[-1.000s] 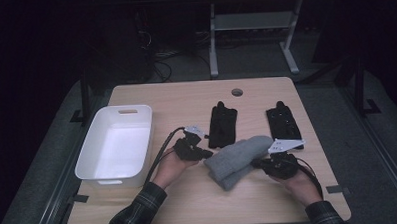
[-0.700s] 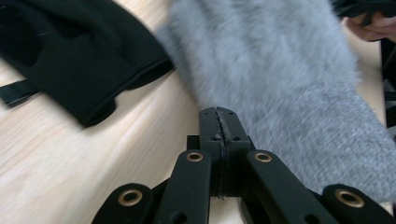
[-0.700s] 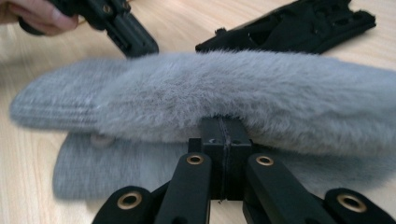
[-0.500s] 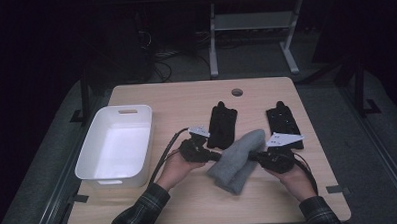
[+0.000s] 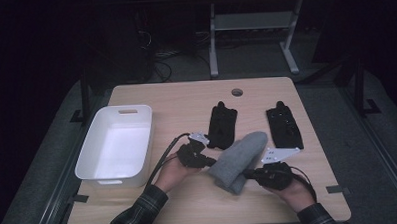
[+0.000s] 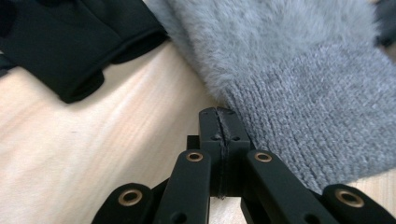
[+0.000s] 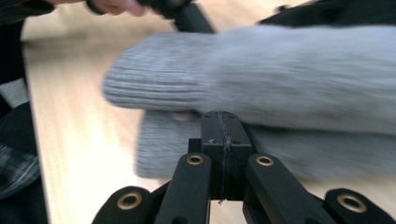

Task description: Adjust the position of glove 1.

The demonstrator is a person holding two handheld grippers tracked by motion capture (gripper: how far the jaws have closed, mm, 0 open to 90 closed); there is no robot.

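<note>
Two grey knitted mittens (image 5: 240,158) lie stacked at a slant in the front middle of the table. In the right gripper view the upper mitten (image 7: 280,70) lies over the lower one (image 7: 177,149). My left gripper (image 5: 211,162) is shut, its tip against the left side of the ribbed cuff (image 6: 303,116); in its own view the left gripper (image 6: 218,114) has its jaws pressed together with nothing between them. My right gripper (image 5: 247,174) is shut at the mittens' lower right edge; in its own view the right gripper (image 7: 221,116) has its tip where the two layers meet.
A white bin (image 5: 88,161) stands at the left. Two black gloves lie flat beyond the mittens, one in the middle (image 5: 222,125) and one to the right (image 5: 284,126). The table has a round hole (image 5: 237,92) near its far edge.
The mittens have swung from lying nearly crosswise to a steeper slant, their far end nearer the middle black glove. Both grippers have stayed at their sides, the left one moving slightly right.
</note>
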